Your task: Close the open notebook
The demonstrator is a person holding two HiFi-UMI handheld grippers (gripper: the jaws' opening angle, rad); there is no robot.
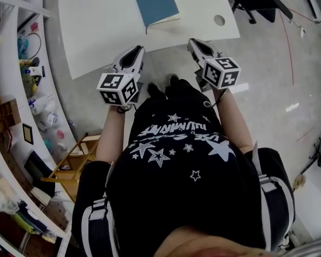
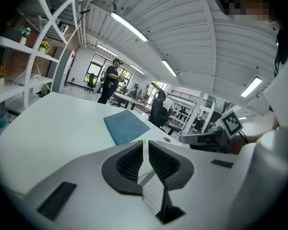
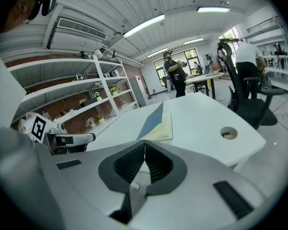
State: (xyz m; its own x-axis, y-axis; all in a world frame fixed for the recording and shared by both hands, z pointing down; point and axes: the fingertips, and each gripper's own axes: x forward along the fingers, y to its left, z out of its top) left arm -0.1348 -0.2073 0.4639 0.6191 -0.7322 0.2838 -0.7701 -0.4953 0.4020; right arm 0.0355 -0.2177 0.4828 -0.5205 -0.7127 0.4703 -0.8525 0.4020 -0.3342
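Blue notebook [image 1: 155, 2] at far side of white table [image 1: 96, 31], cover down, cream page strip showing. Left gripper [image 1: 132, 55] narrow slit, empty; right gripper [image 1: 199, 46] pressed together, empty. Both well short of it. Risk: cover may spring back, or a poke w/ tips skids it on smooth top.

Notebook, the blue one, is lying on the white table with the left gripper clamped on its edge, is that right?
Not quite. The blue notebook does lie on the white table, but the left gripper is not clamped on it. The left gripper view shows nothing between its jaws, and the notebook lies well ahead of them.
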